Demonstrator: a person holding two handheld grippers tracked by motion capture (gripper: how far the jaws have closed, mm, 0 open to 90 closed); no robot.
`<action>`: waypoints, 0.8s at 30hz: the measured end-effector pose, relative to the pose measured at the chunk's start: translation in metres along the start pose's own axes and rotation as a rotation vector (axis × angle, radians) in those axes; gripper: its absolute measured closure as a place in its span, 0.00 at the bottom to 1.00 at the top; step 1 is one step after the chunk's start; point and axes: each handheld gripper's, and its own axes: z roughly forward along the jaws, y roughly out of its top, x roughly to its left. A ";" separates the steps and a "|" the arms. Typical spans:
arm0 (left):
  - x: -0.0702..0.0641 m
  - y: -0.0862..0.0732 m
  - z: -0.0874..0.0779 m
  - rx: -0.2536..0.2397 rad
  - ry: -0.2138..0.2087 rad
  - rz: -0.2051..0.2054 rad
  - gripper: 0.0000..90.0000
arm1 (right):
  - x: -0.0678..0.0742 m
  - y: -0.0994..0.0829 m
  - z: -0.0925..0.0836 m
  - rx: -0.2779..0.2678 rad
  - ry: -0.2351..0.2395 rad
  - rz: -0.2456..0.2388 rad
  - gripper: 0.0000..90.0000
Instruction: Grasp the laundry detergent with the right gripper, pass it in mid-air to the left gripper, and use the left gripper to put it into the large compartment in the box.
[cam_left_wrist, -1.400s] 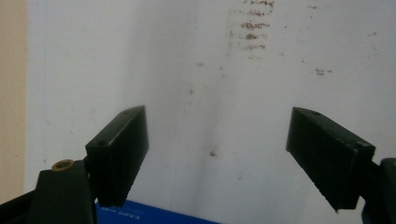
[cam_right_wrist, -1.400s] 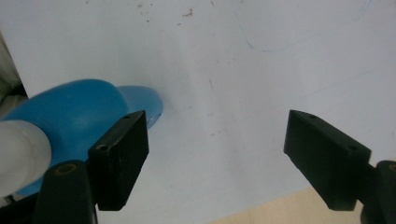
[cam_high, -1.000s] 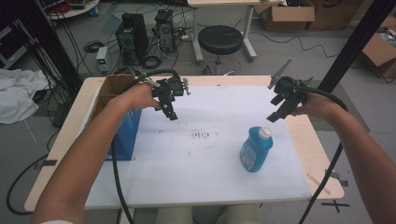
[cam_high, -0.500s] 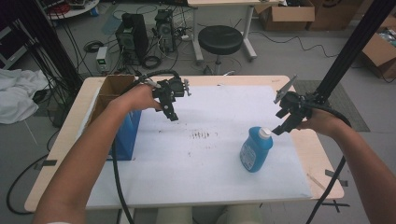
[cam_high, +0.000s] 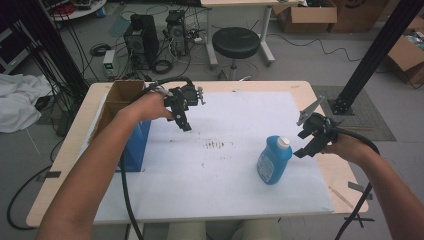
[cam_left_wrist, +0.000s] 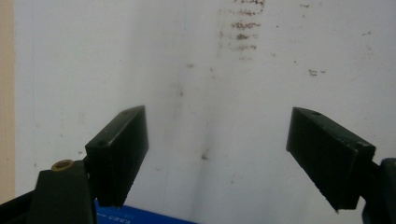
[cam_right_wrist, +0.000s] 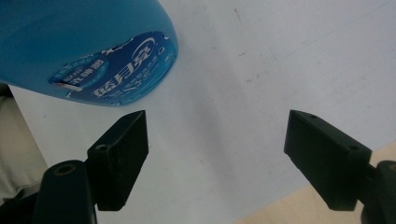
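A blue detergent bottle (cam_high: 274, 160) with a white cap stands upright on the white sheet (cam_high: 225, 165), right of centre. My right gripper (cam_high: 301, 144) hovers just to its right, open, with nothing between its jaws. In the right gripper view the bottle (cam_right_wrist: 88, 51) bulks at upper left, beyond the left jaw, apart from it. My left gripper (cam_high: 185, 125) hangs open above the sheet's left part, near the blue box (cam_high: 136, 145). The left gripper view looks down between empty jaws at the stained sheet (cam_left_wrist: 210, 84).
An open cardboard-and-blue box stands at the table's left edge. A patch of brown marks (cam_high: 216, 145) lies mid-sheet. The wooden table edge (cam_high: 345, 185) runs close to the right hand. A black stool (cam_high: 235, 42), computer towers and cables sit on the floor behind.
My right gripper has come down and toward the near side, ending beside the bottle's cap. The left gripper and the bottle have stayed where they were.
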 end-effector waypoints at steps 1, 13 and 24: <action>0.000 0.000 0.000 -0.001 0.000 0.002 0.24 | 0.002 -0.002 0.002 -0.001 -0.011 0.012 0.24; -0.004 0.006 -0.001 -0.006 0.007 0.011 0.24 | 0.017 -0.031 0.025 -0.123 -0.024 0.121 0.24; -0.008 0.003 0.004 -0.013 0.007 0.004 0.24 | 0.030 -0.048 0.031 -0.188 -0.064 0.187 0.24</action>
